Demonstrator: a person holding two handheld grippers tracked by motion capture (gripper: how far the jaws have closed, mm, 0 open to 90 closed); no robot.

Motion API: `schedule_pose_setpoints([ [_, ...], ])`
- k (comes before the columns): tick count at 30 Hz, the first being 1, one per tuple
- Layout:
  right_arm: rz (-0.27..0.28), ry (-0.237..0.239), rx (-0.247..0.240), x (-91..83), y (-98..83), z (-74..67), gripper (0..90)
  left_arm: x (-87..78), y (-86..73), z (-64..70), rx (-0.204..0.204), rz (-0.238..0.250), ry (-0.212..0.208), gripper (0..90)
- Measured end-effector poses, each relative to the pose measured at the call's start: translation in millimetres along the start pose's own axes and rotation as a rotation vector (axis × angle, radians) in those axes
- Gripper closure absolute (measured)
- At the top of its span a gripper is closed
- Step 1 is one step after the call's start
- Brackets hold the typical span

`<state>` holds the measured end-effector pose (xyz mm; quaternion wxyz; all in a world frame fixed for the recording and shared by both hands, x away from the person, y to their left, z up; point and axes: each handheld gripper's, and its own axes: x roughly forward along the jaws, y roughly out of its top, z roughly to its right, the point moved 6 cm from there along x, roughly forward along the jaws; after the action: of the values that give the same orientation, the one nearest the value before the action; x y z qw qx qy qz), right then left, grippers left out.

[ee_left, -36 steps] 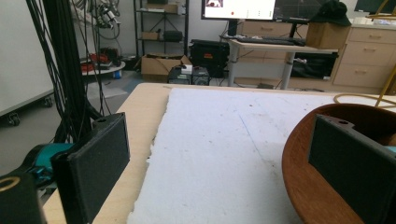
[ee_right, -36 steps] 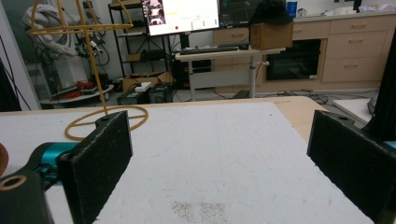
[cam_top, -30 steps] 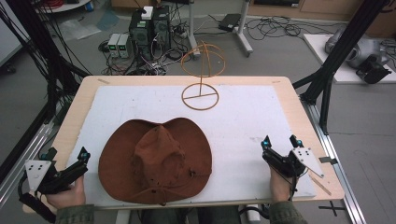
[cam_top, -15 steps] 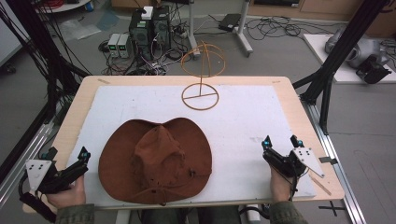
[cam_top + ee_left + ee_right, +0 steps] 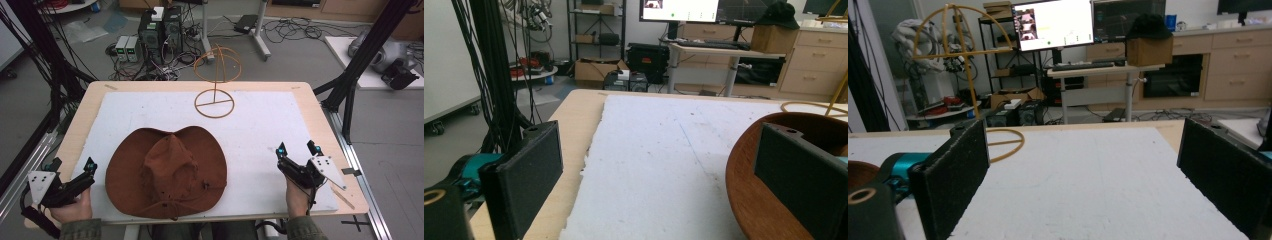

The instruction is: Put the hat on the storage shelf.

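Note:
A brown wide-brimmed hat (image 5: 167, 171) lies crown up on the white mat (image 5: 260, 125) at the front middle of the table. A wire hat stand (image 5: 215, 82) with a ring base and dome top rises at the far middle. My left gripper (image 5: 72, 167) rests open at the front left corner, a short way left of the brim. In the left gripper view the hat's brim (image 5: 764, 200) sits behind the right jaw. My right gripper (image 5: 297, 149) stands open at the front right, with bare mat between its jaws. The wire stand (image 5: 968, 55) shows far left in the right gripper view.
The wooden table (image 5: 320, 120) edges frame the mat. Black frame posts (image 5: 360, 65) stand at both sides. Computers and cables (image 5: 160, 30) sit on the floor beyond the far edge.

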<state>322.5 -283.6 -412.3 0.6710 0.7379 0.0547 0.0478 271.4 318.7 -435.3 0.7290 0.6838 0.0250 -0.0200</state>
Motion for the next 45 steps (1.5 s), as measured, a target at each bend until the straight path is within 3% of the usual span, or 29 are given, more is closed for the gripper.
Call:
schedule_pose_setpoints([
  [12,0.015,0.106,-0.069,22.4,25.3,-50.2,5.8,-0.6,0.5,-2.8,-0.015,0.003,0.004,6.2],
  [14,0.022,0.141,-0.08,28.7,32.4,-66.0,5.8,-0.7,0.1,-4.8,-0.024,0.003,0.007,6.2],
  [15,0.022,0.141,-0.08,28.7,32.4,-66.0,5.8,-0.7,0.1,-4.8,-0.024,0.003,0.007,6.2],
  [22,-0.031,0.364,-0.124,44.4,37.5,-115.1,5.8,-1.0,0.3,-9.1,-0.042,0.006,0.013,6.2],
  [23,-0.031,0.364,-0.124,44.4,37.5,-115.1,5.8,-1.0,0.3,-9.1,-0.042,0.006,0.013,6.2],
  [24,-0.054,0.448,-0.132,47.9,35.3,-127.0,5.8,-1.1,0.4,-9.8,-0.044,0.008,0.015,6.2],
  [26,-0.086,0.543,-0.128,51.3,32.5,-137.9,5.8,-0.7,0.3,-10.2,-0.046,0.009,0.014,6.2],
  [27,-0.099,0.585,-0.133,53.0,31.0,-142.8,5.8,-0.7,0.3,-10.2,-0.046,0.009,0.014,6.2],
  [28,-0.099,0.585,-0.133,53.0,31.0,-142.8,5.8,-0.5,0.3,-10.0,-0.047,0.01,0.012,6.2],
  [29,-0.11,0.626,-0.138,54.4,29.6,-147.3,5.8,-0.4,0.3,-9.7,-0.046,0.009,0.011,6.2],
  [30,-0.141,0.702,-0.152,56.5,26.0,-156.4,5.8,-0.3,0.7,-8.7,-0.037,0.005,0.009,6.2],
  [31,-0.141,0.702,-0.152,56.5,26.0,-156.4,5.8,-0.3,0.7,-8.7,-0.037,0.005,0.009,6.2],
  [32,-0.185,0.792,-0.163,57.5,21.7,-166.5,5.8,0.3,1.0,-7.3,-0.038,0.007,0.004,6.2],
  [33,-0.185,0.792,-0.163,57.5,21.7,-166.5,5.8,0.3,1.0,-7.3,-0.038,0.007,0.004,6.2],
  [34,-0.226,0.865,-0.182,57.2,16.8,-176.2,5.9,0.9,0.9,-6.0,-0.034,0.004,0.001,6.2],
  [35,-0.253,0.901,-0.201,57.1,14.0,-180.8,5.9,1.0,0.8,-5.7,-0.03,0.001,-0.001,6.2],
  [36,-0.274,0.932,-0.228,56.5,11.0,-185.4,5.9,1.0,0.8,-5.7,-0.03,0.001,-0.001,6.2],
  [37,-0.274,0.932,-0.228,56.5,11.0,-185.4,5.9,1.2,0.8,-5.5,-0.029,0.001,-0.002,6.2],
  [38,-0.306,0.997,-0.285,56.0,3.4,-194.5,5.9,0.9,1.1,-5.1,-0.029,0.004,0.0,6.2],
  [39,-0.306,0.997,-0.285,56.0,3.4,-194.5,5.9,0.9,1.1,-5.1,-0.029,0.004,0.0,6.2],
  [40,-0.351,1.045,-0.321,56.1,-6.7,-202.7,5.8,0.7,1.2,-5.2,-0.028,0.005,0.001,6.2],
  [41,-0.351,1.045,-0.321,56.1,-6.7,-202.7,5.8,0.2,1.3,-5.7,-0.025,0.005,0.005,6.2],
  [43,-0.423,1.098,-0.378,54.4,-24.1,-215.3,5.9,0.1,1.3,-6.4,-0.025,0.006,0.005,6.2],
  [45,-0.454,1.119,-0.437,53.3,-34.6,-222.9,5.9,0.5,0.8,-6.4,-0.027,0.003,0.005,6.2],
])
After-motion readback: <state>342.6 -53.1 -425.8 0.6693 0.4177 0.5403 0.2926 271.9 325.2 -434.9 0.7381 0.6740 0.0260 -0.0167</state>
